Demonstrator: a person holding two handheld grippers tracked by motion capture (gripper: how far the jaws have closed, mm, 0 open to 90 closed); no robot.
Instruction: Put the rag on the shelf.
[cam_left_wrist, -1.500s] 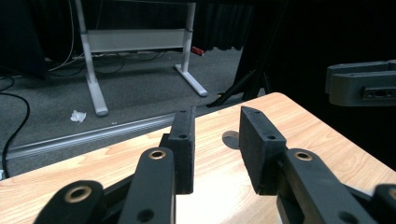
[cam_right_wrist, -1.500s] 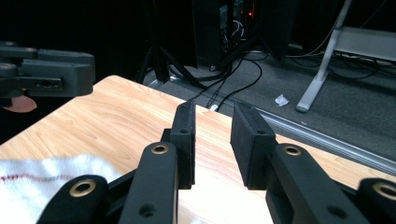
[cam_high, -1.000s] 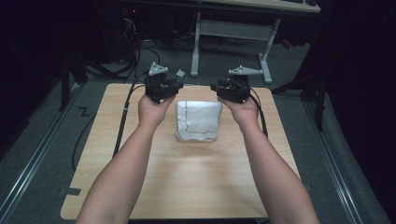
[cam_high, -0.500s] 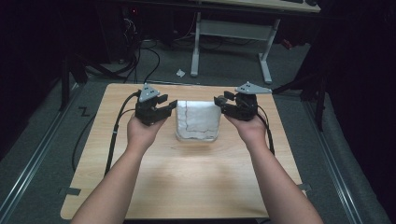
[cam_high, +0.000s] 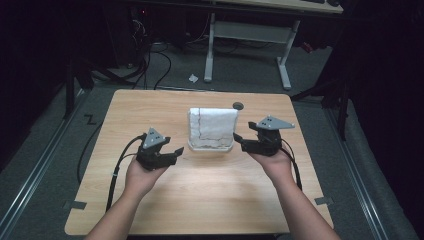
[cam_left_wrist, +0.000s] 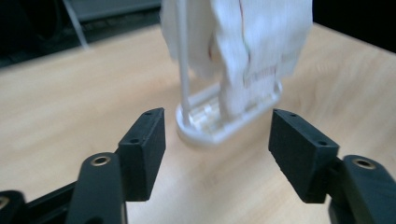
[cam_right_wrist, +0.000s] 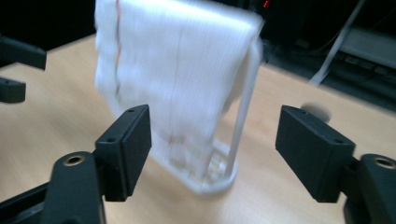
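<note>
The left gripper (cam_high: 173, 151) hangs low at the left of the table (cam_high: 150, 107), its jaws apart with nothing between them, having just been opening. At the table's middle a white cloth (cam_high: 212, 125) hangs draped over a small white rack (cam_high: 210, 148). It looks light, soft and limp, so it is probably best pinched at its top fold or its side edges; the rack may tip. The right gripper (cam_high: 240, 141), just beside the rack, has likewise just opened and is empty.
</note>
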